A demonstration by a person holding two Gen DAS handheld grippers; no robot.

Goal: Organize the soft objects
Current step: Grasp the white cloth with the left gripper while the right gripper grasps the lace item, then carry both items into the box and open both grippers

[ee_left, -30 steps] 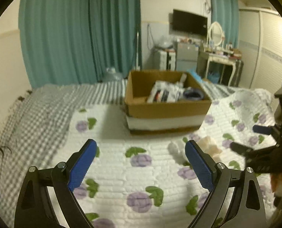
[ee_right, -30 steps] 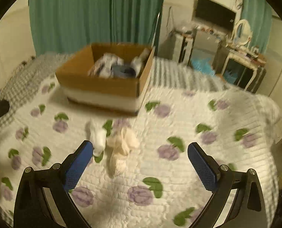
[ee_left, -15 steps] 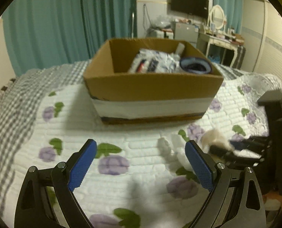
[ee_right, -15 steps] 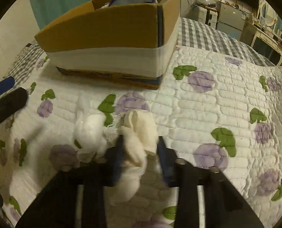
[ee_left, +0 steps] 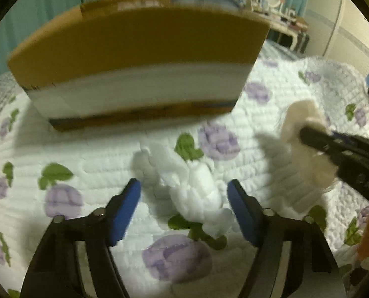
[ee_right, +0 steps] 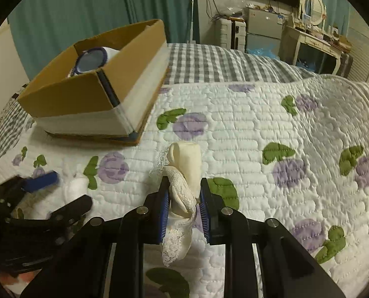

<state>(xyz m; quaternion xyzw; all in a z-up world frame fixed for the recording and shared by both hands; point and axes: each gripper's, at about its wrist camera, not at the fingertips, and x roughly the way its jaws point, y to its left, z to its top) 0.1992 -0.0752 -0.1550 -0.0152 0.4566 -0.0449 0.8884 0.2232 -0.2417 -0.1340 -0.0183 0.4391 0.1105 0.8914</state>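
Two hand-held grippers work over a bed covered by a white quilt [ee_right: 246, 134] printed with purple flowers and green leaves. The right gripper [ee_right: 183, 204] is clamped shut on a cream lace-trimmed sock [ee_right: 186, 166], its blue pads pressing both sides of the bundle; the folded upper end stands above the fingers and the lace end hangs below them. In the left wrist view this sock [ee_left: 301, 121] appears at the right, pinched by the dark fingertips. The left gripper [ee_left: 184, 196] is about half open and closing, its jaws on either side of a fluffy white sock [ee_left: 194, 183] that lies on the quilt; the pads do not yet press it. A cardboard box [ee_right: 95, 94] with a white band around its lower half rests on the quilt beyond both socks, nearer the far edge of the bed, and holds a blue-rimmed item [ee_right: 91, 60].
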